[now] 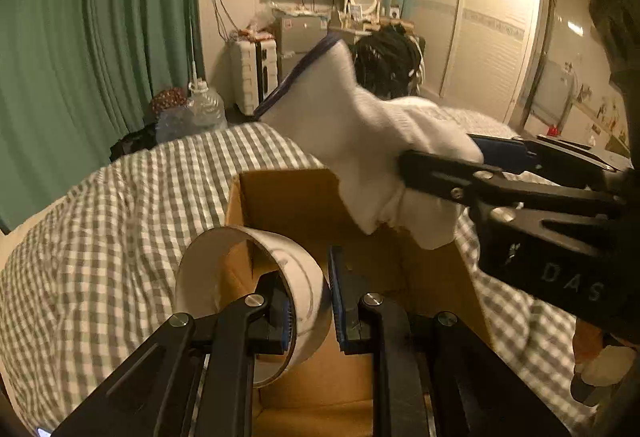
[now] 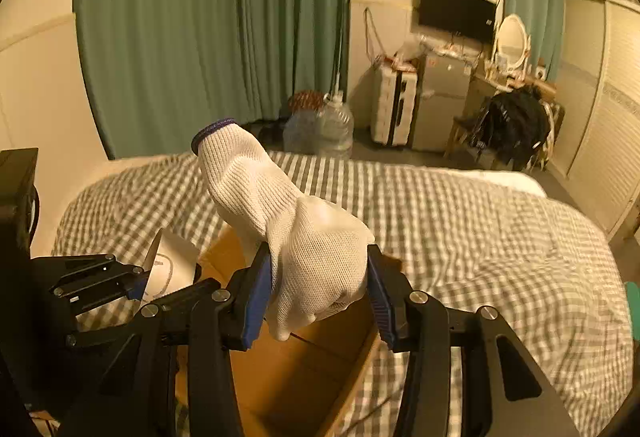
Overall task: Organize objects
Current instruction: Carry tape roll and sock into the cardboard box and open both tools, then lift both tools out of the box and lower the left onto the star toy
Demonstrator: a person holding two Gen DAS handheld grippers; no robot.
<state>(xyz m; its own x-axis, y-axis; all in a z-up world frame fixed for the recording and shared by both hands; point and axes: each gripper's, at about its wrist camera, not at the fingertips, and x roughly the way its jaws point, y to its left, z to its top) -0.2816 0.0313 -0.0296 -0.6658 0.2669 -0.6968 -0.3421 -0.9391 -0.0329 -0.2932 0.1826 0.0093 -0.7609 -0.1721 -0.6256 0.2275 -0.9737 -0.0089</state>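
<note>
An open cardboard box [image 1: 288, 197] sits on the checked bed; it also shows in the right wrist view [image 2: 288, 377]. My left gripper [image 1: 310, 303] is shut on the wall of a white tape roll [image 1: 248, 297] and holds it over the box's left side; the roll also shows in the right wrist view [image 2: 170, 269]. My right gripper [image 2: 318, 291] is shut on a white knit glove [image 2: 288, 221] with a blue cuff, above the box. In the left wrist view the glove [image 1: 372, 125] hangs from the right gripper [image 1: 408, 165] over the box's far right corner.
The grey-white checked bedspread [image 2: 480, 237] surrounds the box. Beyond the bed stand green curtains [image 2: 200, 37], water jugs [image 2: 334, 125], a white suitcase [image 2: 394, 109], a wall TV [image 2: 456, 11], a chair with dark clothes [image 2: 516, 129] and a wardrobe [image 1: 480, 17].
</note>
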